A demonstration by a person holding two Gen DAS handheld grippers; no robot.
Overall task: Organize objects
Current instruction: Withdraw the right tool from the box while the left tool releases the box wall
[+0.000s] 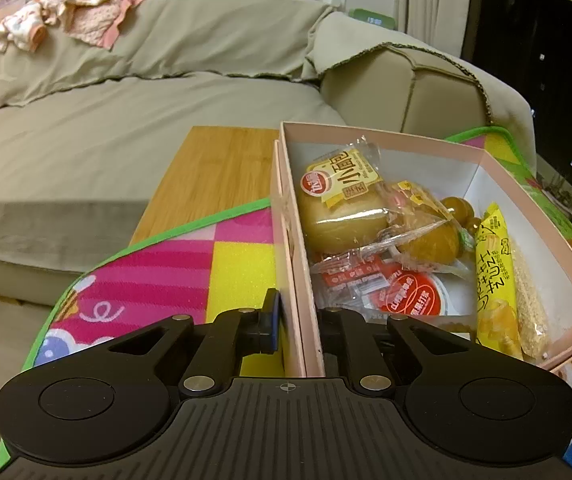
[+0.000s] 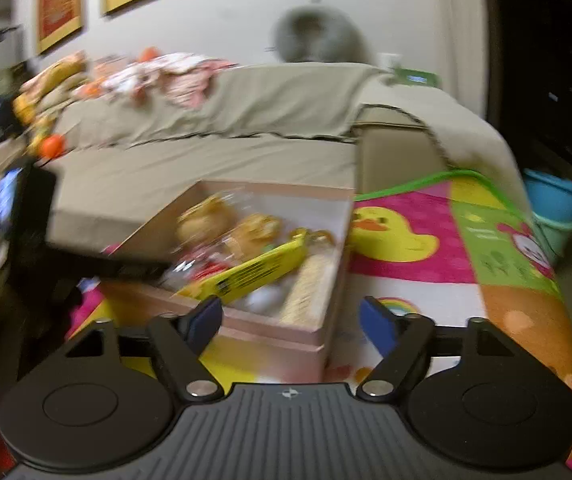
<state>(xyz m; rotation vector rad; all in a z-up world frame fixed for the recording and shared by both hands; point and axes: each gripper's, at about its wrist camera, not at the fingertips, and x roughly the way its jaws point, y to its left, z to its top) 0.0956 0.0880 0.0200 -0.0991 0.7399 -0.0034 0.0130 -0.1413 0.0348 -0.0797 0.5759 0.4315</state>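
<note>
A pink cardboard box (image 1: pixel 300 280) stands on the colourful play mat (image 1: pixel 157 280). It holds wrapped buns (image 1: pixel 342 208), a red-and-white packet (image 1: pixel 402 292) and a long yellow snack packet (image 1: pixel 494 280). My left gripper (image 1: pixel 300 322) is shut on the box's left wall, one finger outside, one inside. In the blurred right wrist view the same box (image 2: pixel 277 344) sits ahead with the yellow packet (image 2: pixel 253 272) across it. My right gripper (image 2: pixel 292 320) is open and empty, its fingers straddling the box's near right corner without touching it.
A beige sofa (image 1: pixel 125 128) runs behind the mat, with clothes (image 1: pixel 65 16) piled on its back. A wooden tabletop (image 1: pixel 213 176) shows under the mat. A blue bucket (image 2: pixel 554 200) stands on the floor at the right. My left gripper (image 2: pixel 85 260) appears at the box's left.
</note>
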